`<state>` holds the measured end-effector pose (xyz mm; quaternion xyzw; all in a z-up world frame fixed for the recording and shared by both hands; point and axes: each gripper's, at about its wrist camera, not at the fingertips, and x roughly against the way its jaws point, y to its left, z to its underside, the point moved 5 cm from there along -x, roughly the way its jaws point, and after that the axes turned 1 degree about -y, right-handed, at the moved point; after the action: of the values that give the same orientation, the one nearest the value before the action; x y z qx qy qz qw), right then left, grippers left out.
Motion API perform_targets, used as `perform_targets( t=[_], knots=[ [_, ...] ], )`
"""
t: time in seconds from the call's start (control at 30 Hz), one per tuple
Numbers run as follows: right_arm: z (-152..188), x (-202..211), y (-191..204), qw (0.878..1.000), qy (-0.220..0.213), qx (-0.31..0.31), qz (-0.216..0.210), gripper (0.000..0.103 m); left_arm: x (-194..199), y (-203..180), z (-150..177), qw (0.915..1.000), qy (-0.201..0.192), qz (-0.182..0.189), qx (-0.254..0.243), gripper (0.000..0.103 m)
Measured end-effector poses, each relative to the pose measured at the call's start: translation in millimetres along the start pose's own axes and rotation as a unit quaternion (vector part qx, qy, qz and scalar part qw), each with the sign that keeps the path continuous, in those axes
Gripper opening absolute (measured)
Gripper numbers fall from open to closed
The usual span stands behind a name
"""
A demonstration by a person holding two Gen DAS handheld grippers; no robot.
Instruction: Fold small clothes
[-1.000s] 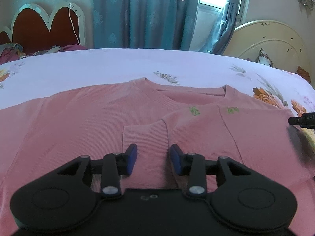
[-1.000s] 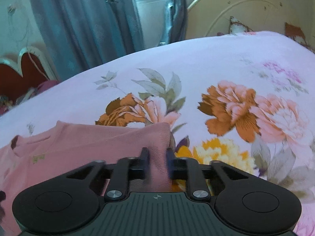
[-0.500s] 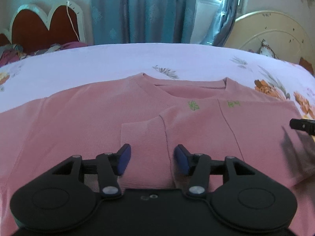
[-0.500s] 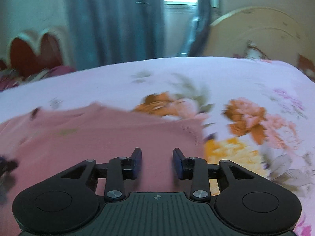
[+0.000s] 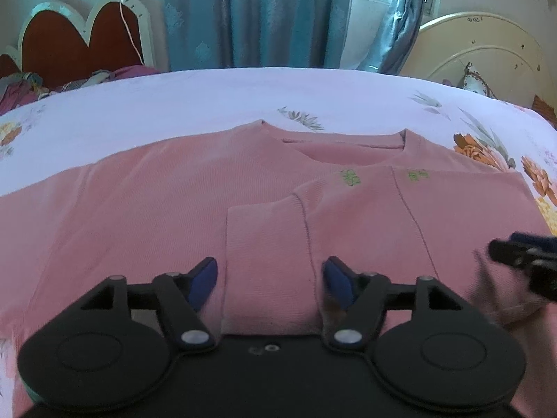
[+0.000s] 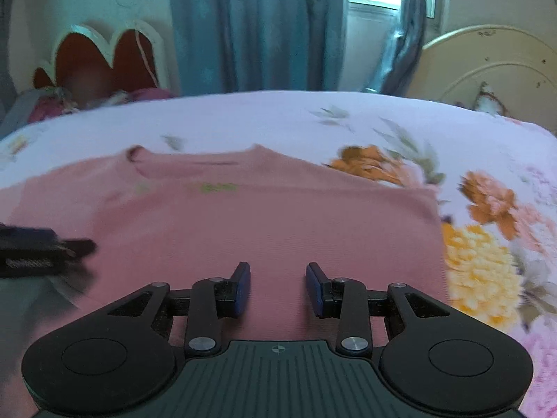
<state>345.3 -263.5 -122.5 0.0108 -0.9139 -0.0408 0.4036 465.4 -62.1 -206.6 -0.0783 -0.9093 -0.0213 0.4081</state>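
A pink knit sweater (image 5: 181,202) lies flat on the bed, neckline away from me. Its right sleeve is folded across the body, the ribbed cuff (image 5: 264,244) lying in the middle. My left gripper (image 5: 269,278) is open and empty, its blue pads on either side of the cuff, just above the cloth. My right gripper (image 6: 277,287) is open and empty over the sweater's (image 6: 264,223) folded right part. It also shows at the right edge of the left wrist view (image 5: 525,257). The left gripper shows at the left edge of the right wrist view (image 6: 38,250).
The bed sheet (image 5: 216,104) is pale lilac with orange and yellow flowers (image 6: 484,271) to the right of the sweater. A red heart-shaped headboard (image 5: 73,41), blue curtains (image 5: 257,14) and a cream round headboard (image 5: 487,45) stand beyond the bed.
My right gripper let go of the sweater's right edge, opened and swung left over the garment. My left gripper opened wider around the cuff.
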Motion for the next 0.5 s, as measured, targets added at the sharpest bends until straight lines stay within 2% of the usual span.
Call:
perform_targets(
  t=[0.07, 0.13, 0.2, 0.3, 0.43, 0.5],
  knots=[
    [7, -11, 9, 1.0, 0.027, 0.006, 0.003, 0.035, 2, 1, 0, 1.0, 0.001, 0.001, -0.004, 0.071],
    [10, -10, 17, 0.999, 0.02, 0.04, 0.019, 0.035, 6, 2, 0, 1.0, 0.001, 0.003, -0.006, 0.071],
    [7, -7, 19, 0.999, 0.024, 0.03, 0.016, 0.035, 13, 6, 0, 1.0, -0.002, 0.008, -0.003, 0.069],
    [2, -2, 27, 1.0, 0.009, 0.002, -0.012, 0.036, 25, 16, 0, 0.9999, -0.01, 0.009, 0.006, 0.068],
    [5, -11, 58, 1.0, 0.017, 0.015, -0.018, 0.036, 39, 40, 3, 0.9996, -0.013, 0.009, 0.026, 0.068],
    [9, -18, 66, 0.999, 0.018, 0.039, 0.0, 0.037, 46, 55, 4, 0.9992, -0.012, 0.003, 0.037, 0.068]
  ],
)
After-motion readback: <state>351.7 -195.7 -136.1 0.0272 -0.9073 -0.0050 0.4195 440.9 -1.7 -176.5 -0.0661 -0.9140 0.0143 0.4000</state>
